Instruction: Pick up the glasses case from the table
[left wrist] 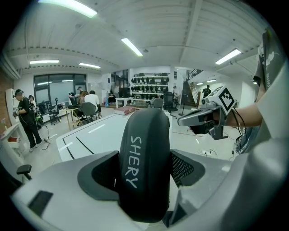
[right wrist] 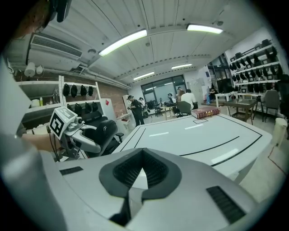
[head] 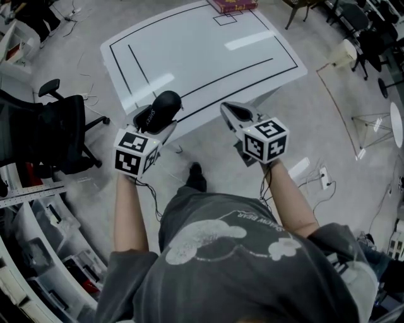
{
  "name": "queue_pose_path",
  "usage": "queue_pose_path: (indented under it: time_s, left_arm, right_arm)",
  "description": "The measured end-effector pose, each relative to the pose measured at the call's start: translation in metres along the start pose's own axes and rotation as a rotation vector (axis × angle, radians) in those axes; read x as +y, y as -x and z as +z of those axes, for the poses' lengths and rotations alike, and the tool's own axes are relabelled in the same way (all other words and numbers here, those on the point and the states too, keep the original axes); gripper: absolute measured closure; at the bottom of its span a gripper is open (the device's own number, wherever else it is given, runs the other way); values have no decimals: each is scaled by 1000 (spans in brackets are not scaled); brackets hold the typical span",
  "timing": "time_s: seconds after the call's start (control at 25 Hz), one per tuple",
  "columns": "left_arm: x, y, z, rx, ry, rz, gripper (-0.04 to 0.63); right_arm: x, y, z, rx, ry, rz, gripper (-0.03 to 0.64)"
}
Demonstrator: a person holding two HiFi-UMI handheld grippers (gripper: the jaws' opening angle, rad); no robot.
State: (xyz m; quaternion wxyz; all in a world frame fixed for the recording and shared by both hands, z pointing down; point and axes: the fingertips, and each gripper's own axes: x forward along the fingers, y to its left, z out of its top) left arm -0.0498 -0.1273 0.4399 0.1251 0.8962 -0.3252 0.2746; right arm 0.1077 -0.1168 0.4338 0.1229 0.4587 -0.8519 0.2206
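The black glasses case [head: 159, 110], lettered SHERY, is off the white table [head: 208, 50] and held in the air just past its near edge. My left gripper [head: 156, 121] is shut on it; in the left gripper view the case [left wrist: 145, 153] stands upright between both pads and fills the jaws of the left gripper [left wrist: 144, 178]. My right gripper [head: 231, 111] hovers beside it at the same height, jaws together with nothing in them, as the right gripper view [right wrist: 142, 173] shows. That view also catches the case [right wrist: 101, 133] at the left.
The table bears black tape lines and a red book [head: 232, 5] at its far end. A black office chair [head: 60, 126] stands to the left. A power strip [head: 325, 178] and cables lie on the floor at right. People sit at desks [left wrist: 88, 108] in the background.
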Motion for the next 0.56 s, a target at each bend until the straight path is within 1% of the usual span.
queue_pose_path:
  time_s: [0.24,0.36,0.56]
  left_arm:
    - [-33,19,-7,-6,-4,25,262]
    - [-52,26,-13,1,-18,38,262]
    - [-84,39,-24,-1,-21,45,262]
  right_arm:
    - [10,33,-11,-23,8,12,618]
    - [16,52,-17,-36,7,21,618]
    - [27,85,-30,-57,8,32,618]
